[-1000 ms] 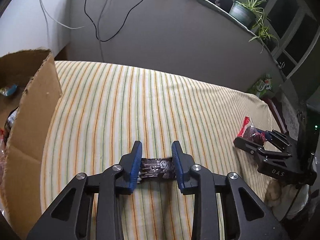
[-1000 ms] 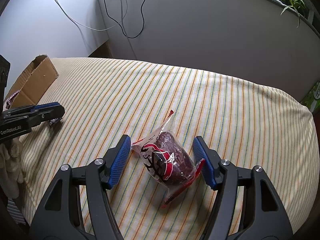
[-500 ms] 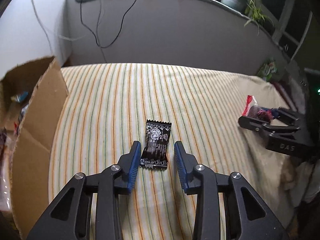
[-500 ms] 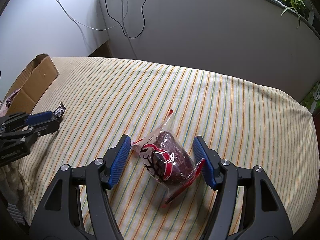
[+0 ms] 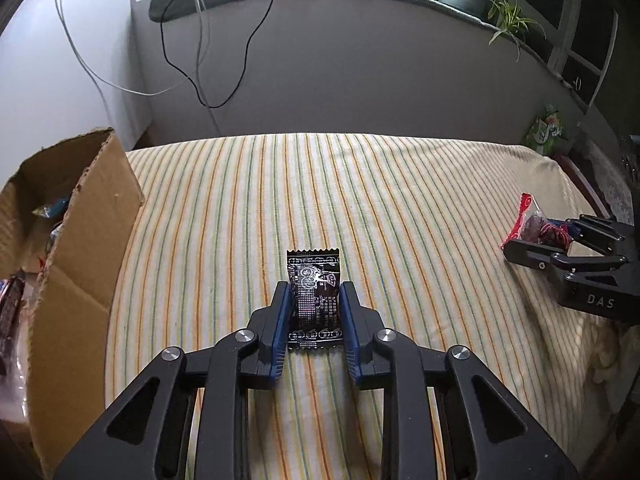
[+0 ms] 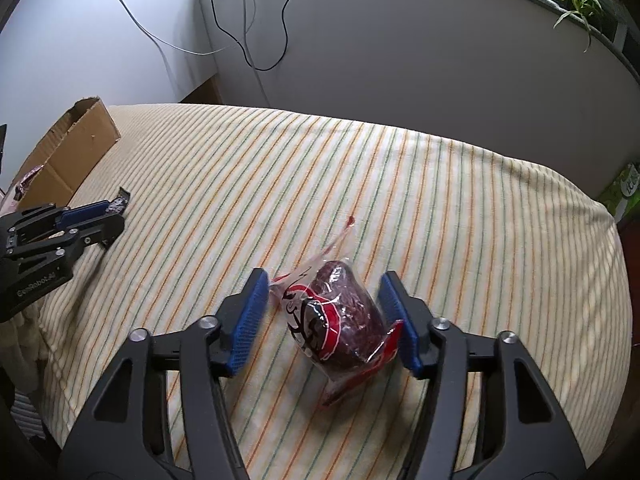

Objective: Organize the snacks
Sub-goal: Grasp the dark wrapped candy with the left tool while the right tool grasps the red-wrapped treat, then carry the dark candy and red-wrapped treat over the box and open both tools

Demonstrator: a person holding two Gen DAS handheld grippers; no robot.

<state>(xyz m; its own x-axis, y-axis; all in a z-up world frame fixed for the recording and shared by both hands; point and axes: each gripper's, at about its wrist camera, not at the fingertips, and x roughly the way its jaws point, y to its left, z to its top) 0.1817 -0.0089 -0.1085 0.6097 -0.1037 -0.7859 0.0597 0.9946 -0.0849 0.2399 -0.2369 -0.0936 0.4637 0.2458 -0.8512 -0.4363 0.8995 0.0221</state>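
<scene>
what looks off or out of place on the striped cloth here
Nothing is spilled or torn. Two snacks lie outside the cardboard box: a black packet between the left gripper fingers, and a red-and-clear pouch lying askew between the open right gripper.

Black snack packet (image 5: 315, 295): flat foil sachet, white print, serrated end seams. It lies flat on the striped cloth, long axis pointing away from the cardboard box (image 5: 76, 264), to the box's right. Clear snack bag (image 6: 342, 320): transparent wrap with red trim holding a dark maroon lump, possibly dried fruit. It lies on its side, well right of the box.
</scene>
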